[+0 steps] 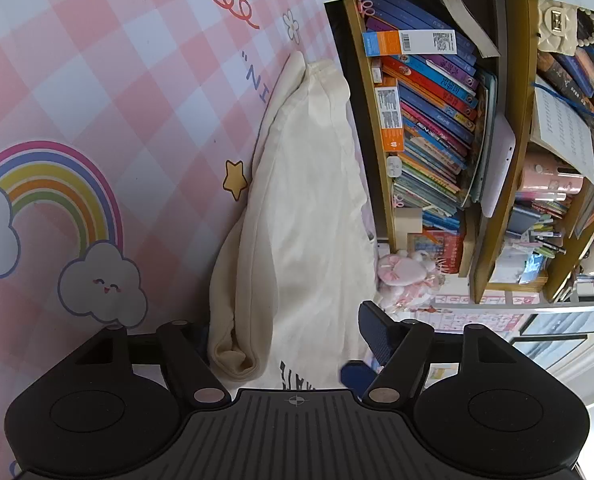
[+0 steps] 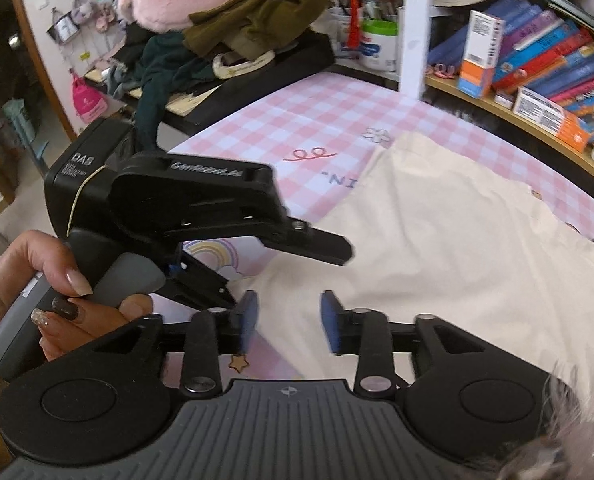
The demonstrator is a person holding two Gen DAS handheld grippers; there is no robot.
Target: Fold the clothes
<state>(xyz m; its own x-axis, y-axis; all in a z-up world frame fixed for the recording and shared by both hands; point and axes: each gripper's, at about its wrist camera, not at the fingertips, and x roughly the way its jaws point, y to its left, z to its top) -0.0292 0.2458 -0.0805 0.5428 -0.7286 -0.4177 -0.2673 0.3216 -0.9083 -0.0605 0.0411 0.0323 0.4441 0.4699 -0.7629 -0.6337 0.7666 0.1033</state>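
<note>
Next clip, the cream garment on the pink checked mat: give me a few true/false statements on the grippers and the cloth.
1. The right gripper is open. True.
2. The garment is dark green. False: it is cream; the green clothes are piled beyond the mat.
3. The right gripper's blue pads clamp the garment. False: they stand apart, with cloth showing between them.
4. Books fill a shelf beside the mat. True.
5. A hand holds the left gripper. True.

"DAS" on the left gripper [image 2: 309,246] housing; "NI" on the pink checked mat [image 2: 297,120].
</note>
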